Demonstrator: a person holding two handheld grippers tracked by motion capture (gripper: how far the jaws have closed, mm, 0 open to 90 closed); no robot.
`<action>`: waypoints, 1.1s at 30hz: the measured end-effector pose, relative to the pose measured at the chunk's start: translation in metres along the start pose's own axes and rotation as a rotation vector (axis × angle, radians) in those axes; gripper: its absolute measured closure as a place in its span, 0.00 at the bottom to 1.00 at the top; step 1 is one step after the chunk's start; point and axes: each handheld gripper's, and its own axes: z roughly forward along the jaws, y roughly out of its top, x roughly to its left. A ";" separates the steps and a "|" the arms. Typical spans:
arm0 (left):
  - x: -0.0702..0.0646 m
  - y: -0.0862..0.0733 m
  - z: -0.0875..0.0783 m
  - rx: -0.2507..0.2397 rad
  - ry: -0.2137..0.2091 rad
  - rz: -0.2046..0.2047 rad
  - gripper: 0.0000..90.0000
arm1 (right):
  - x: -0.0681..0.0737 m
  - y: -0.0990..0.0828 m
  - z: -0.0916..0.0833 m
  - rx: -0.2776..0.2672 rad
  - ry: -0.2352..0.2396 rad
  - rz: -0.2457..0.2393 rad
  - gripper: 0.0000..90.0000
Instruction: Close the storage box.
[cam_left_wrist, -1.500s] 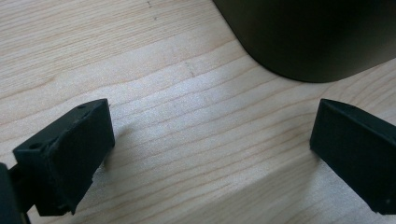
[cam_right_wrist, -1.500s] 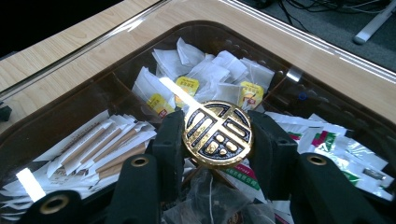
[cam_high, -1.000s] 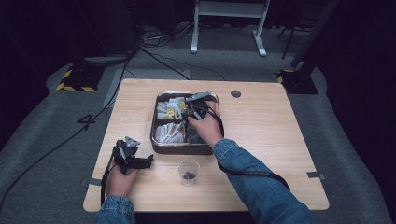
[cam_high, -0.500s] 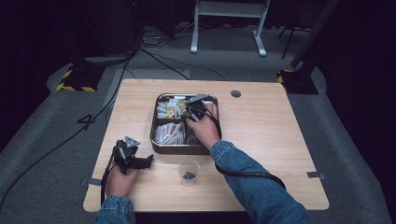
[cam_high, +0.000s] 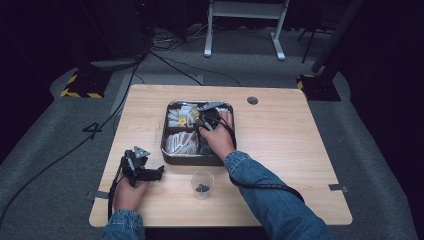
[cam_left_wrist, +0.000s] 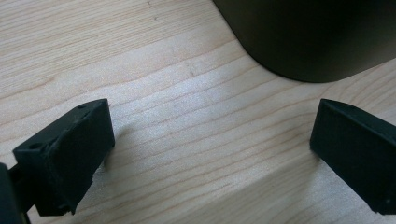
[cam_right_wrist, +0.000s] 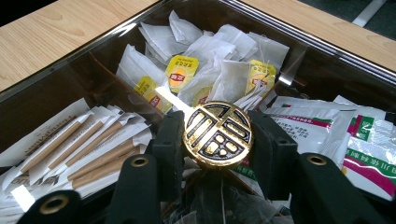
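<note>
Knob (cam_right_wrist: 218, 134), round and gold with black relief, is gripped between the jaws of the right gripper (cam_high: 207, 119), which is held partly closed over the tray (cam_high: 170, 157). Teabags (cam_right_wrist: 205, 70) lie just beyond it, sticks (cam_right_wrist: 88, 149) to its left, sachets (cam_right_wrist: 359, 144) to its right. The left gripper (cam_left_wrist: 210, 154) is held wide open and empty on the counter (cam_left_wrist: 177, 93).
</note>
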 end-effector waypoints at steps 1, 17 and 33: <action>0.000 0.000 0.000 0.000 0.000 0.000 0.00 | 0.000 0.000 0.000 -0.002 -0.001 -0.001 0.65; 0.000 0.000 0.000 -0.001 0.000 0.000 0.00 | 0.000 -0.006 0.001 -0.023 -0.004 -0.008 0.65; 0.000 0.000 0.000 0.002 0.000 0.002 0.00 | -0.003 0.004 -0.017 -0.068 0.010 -0.001 0.50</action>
